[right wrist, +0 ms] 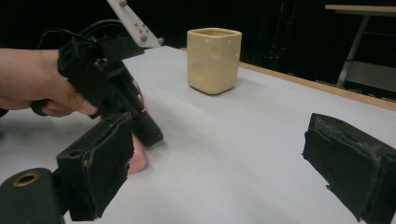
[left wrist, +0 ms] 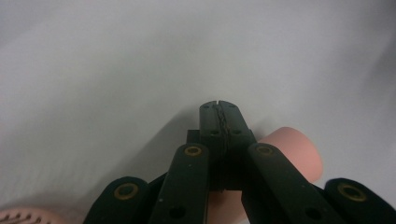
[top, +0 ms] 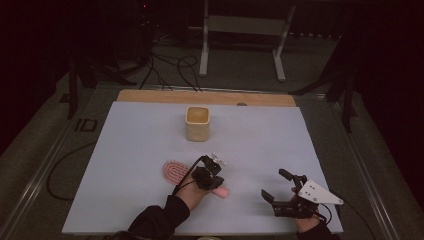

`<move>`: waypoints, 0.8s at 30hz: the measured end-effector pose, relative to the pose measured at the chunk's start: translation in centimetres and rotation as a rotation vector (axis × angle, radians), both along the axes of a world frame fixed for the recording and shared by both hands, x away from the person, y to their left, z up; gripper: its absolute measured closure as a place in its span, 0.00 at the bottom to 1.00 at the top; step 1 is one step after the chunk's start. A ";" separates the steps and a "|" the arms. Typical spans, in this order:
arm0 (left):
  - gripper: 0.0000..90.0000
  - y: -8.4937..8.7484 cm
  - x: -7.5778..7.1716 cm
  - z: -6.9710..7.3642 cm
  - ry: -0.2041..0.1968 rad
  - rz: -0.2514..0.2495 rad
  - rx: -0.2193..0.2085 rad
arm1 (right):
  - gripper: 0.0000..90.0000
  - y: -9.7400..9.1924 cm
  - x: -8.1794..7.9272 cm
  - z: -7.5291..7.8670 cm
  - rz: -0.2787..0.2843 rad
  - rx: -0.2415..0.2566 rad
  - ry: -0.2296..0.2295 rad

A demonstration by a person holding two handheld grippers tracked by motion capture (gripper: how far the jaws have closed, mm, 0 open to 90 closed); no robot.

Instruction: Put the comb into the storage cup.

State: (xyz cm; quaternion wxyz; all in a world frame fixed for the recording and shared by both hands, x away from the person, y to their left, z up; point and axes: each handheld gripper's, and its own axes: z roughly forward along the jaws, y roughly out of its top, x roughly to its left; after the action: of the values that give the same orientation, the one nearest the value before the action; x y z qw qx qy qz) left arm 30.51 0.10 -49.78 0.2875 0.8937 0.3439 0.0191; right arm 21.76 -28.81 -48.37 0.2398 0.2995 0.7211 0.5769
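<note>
Left gripper (top: 216, 186) jaws pressed together over pink brush handle (left wrist: 299, 151), apparently not clasping it; right gripper (top: 280, 190) spread wide, empty, likely waiting near cup (top: 197, 123).

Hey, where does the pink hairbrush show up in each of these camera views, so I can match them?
High view: the pink hairbrush lies left of centre, bristle head left, handle under the left gripper.
Left gripper view: handle end right of the shut jaws, bristles at bottom left.
Right gripper view: a pink piece at lower left.
Shared landmark: the left gripper over the handle.
</note>
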 end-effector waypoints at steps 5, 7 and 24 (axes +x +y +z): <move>1.00 0.7 -0.9 0.2 -0.008 -0.004 -0.010 | 0.09 0.0 0.0 0.0 0.001 -0.001 0.000; 1.00 1.0 -1.2 0.1 -0.005 -0.008 -0.008 | 0.09 0.0 0.0 0.0 0.001 0.002 -0.001; 1.00 3.6 -3.6 0.3 0.008 -0.042 0.030 | 0.09 0.0 0.0 0.0 0.000 -0.001 0.001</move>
State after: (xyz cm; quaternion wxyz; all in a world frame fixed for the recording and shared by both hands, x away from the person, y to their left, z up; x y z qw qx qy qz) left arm 26.87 3.66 -49.46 0.2728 0.9051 0.3257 0.0147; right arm 21.74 -28.81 -48.37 0.2395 0.2998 0.7215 0.5764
